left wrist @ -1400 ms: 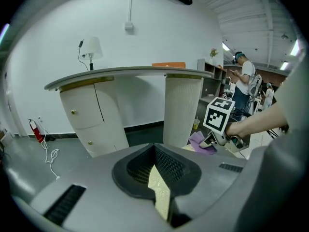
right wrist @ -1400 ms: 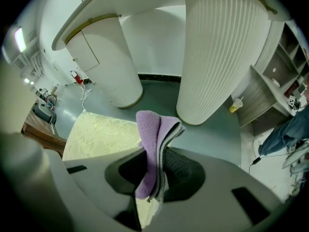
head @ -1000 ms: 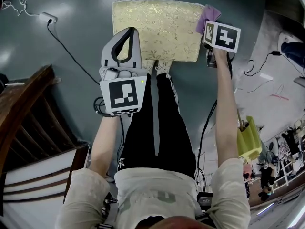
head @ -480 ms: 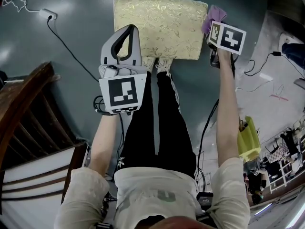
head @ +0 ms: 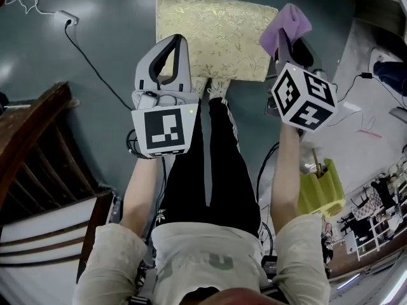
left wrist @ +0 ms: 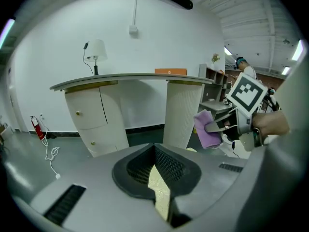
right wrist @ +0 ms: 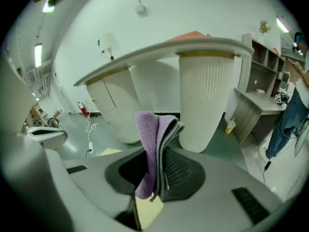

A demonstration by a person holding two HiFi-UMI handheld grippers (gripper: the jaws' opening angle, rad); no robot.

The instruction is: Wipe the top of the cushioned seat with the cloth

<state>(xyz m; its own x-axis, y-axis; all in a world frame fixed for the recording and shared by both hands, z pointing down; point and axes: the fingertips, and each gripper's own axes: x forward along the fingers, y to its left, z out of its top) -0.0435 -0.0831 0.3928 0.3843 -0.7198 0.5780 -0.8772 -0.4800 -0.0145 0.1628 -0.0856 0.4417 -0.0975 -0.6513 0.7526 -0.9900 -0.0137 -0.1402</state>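
The cushioned seat (head: 216,33), gold with a leaf pattern, lies on the dark floor at the top of the head view. A folded purple cloth (head: 285,25) hangs above the seat's right edge, with my right gripper (head: 294,42) shut on it. In the right gripper view the cloth (right wrist: 150,149) stands upright between the jaws, over a sliver of seat (right wrist: 147,211). My left gripper (head: 173,43) is shut on nothing and hovers over the seat's near left part. The left gripper view shows its closed tips (left wrist: 157,178), with the cloth (left wrist: 205,129) off to the right.
The person's legs (head: 206,164) and shoes (head: 213,88) stand right at the seat's near edge. Dark wooden furniture (head: 38,164) fills the left. A cable and plug (head: 67,23) lie at the upper left, a yellow object (head: 324,192) at the right. A ribbed white column (left wrist: 186,112) rises ahead.
My right gripper has risen from the seat's right edge toward the head camera, with the purple cloth still in it. The left gripper has barely moved.
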